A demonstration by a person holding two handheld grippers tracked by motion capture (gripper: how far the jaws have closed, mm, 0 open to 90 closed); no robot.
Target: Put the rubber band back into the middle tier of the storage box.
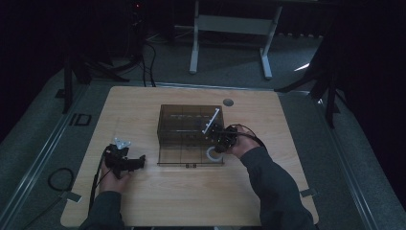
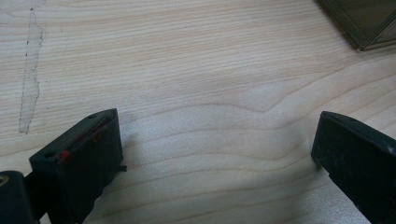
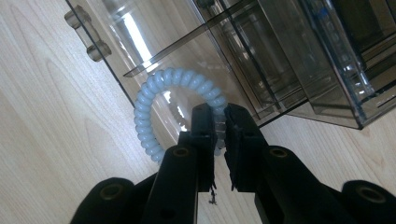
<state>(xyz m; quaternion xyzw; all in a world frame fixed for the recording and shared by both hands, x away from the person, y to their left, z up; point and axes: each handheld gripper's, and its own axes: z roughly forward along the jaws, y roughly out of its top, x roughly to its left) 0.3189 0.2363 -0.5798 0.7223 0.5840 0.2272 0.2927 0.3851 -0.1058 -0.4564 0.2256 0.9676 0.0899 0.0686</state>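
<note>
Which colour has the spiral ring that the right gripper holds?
Pale blue-white; the spiral ring shows best in the right gripper view.

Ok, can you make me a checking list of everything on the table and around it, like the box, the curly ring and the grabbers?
Surface: wooden table, pale streak seen in the left gripper view.
Job's things: smoky clear box with its lid folded flat in front; pale blue spiral ring over the lid.
Clutter: nothing seen.
Grippers: right gripper shut on the spiral ring; left gripper open, holding nothing, above bare wood.
Cables: black cable trails from the left gripper; another loops on the floor.
Surroundings: dark room, grey floor, white table frame behind.
</note>
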